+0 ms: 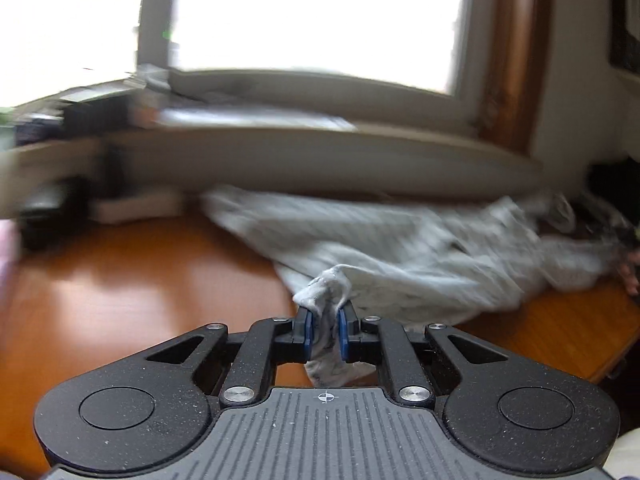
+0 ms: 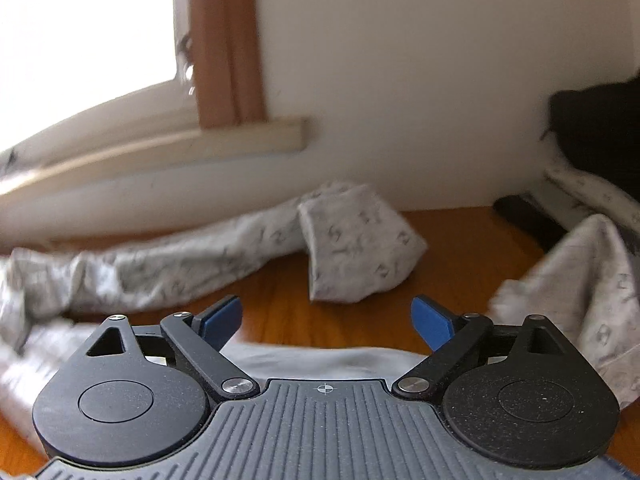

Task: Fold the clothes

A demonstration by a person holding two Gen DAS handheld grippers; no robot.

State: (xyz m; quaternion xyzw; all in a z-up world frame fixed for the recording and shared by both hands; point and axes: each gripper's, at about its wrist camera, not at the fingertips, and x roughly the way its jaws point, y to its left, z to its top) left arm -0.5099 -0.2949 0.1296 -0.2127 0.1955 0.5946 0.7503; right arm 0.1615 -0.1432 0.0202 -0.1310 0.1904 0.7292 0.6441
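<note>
Wooden bench (image 1: pixel 120 300) under a bright window (image 1: pixel 312 20), white wall behind. Pale grey patterned garment (image 1: pixel 400 248) sprawled along the bench's far edge by the sill. Left gripper (image 1: pixel 325 330) pinched closed on a bunched fold of it, cloth hanging between the blue pads (image 1: pixel 307 332). Right gripper (image 2: pixel 326 316) spread wide, nothing between its pads, hovering over bare wood and more of the cloth.

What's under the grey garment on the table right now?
The garment lies on the wooden table, bare around it. Whatever sits beneath the cloth is hidden.
</note>
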